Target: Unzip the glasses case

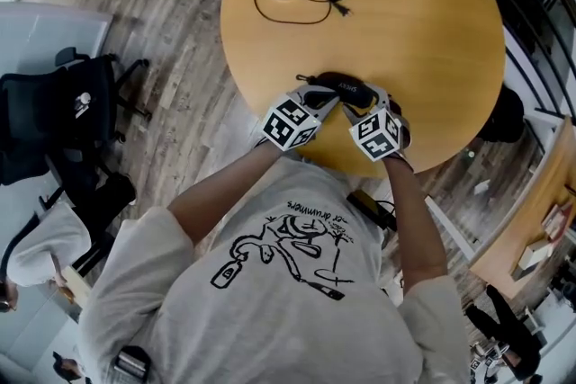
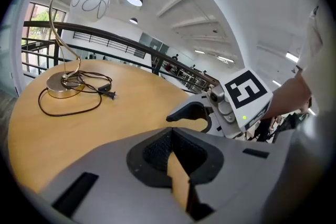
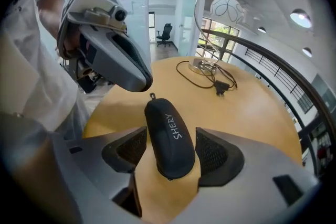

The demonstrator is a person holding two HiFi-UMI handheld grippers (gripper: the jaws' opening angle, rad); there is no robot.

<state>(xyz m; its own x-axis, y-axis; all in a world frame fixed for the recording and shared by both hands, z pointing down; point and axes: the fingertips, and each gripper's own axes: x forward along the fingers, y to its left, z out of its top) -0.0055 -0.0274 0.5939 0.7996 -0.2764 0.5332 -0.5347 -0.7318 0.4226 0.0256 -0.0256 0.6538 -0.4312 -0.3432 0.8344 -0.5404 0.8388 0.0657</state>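
Low in the right gripper view, the right gripper (image 3: 170,150) stands spread astride the glasses case (image 3: 169,134) on the table (image 3: 252,113), so clamp its body squarely, then let the pressed-together left gripper (image 3: 135,79), upper left, work the far-end pull tab (image 3: 152,96).

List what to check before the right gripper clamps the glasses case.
1. The glasses case lies between the jaws of the right gripper: ok.
2. The right pads press on the case: not ok, the jaws stand open.
3. The zipper pull shows at the case's far end: ok.
4. The left gripper is ready to take the pull: not ok, its jaws are shut and empty, and its tip is apart from the pull.
5. The lamp cord is clear of the case: ok.
6. The zip is fully closed: cannot tell.
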